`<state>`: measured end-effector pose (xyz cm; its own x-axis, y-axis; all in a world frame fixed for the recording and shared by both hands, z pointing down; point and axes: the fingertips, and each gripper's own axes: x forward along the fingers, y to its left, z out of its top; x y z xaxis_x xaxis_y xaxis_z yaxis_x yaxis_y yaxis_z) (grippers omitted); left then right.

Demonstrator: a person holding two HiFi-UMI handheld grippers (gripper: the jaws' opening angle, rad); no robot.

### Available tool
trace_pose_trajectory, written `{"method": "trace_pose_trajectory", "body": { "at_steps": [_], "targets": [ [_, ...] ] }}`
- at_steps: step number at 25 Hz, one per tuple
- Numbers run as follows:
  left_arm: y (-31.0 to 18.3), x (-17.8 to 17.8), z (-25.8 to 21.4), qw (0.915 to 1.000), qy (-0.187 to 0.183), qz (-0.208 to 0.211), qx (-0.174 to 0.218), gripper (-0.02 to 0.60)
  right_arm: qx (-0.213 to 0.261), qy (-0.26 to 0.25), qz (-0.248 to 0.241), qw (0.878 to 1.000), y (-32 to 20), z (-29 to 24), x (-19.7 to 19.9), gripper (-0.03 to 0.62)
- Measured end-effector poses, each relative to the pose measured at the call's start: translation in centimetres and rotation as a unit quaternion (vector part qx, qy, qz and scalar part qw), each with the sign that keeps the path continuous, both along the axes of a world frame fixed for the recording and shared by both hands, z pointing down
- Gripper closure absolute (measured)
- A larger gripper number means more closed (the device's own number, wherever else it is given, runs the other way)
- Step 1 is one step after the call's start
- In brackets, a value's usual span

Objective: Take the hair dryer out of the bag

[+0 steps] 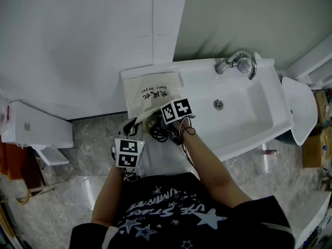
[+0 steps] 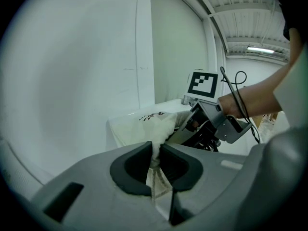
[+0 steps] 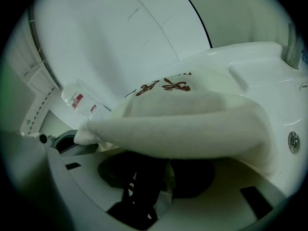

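A cream cloth bag printed "Hair Dryer" lies on the left ledge of the white sink. My left gripper is shut on the bag's near edge, a fold of cloth pinched between its pads; in the head view the left gripper sits at the bag's lower left corner. My right gripper reaches under the lifted bag mouth. A black part of the hair dryer stands between its dark pads, with a pale gap on the right side. Black cord shows at the bag's mouth, beside the right gripper.
A chrome faucet stands at the back of the sink, and the drain is in the basin. A clear bottle with a red label stands left of the bag. A white shelf is at the left, and the wall lies behind the bag.
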<state>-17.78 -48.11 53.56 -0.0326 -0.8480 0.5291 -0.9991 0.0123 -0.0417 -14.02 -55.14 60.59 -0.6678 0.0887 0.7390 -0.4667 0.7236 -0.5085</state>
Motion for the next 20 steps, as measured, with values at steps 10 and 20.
{"method": "trace_pose_trajectory", "body": {
  "at_steps": [10,20],
  "targets": [
    [-0.3,0.3,-0.1,1.0,0.001,0.006,-0.001,0.532,-0.027,-0.027,-0.023,0.999,3.6,-1.3,3.7,0.396],
    [-0.1,0.0,0.3,1.0,0.004,-0.003,-0.005,0.532,-0.077,-0.058,-0.035,0.995,8.3,-3.2,7.2,0.395]
  ]
}}
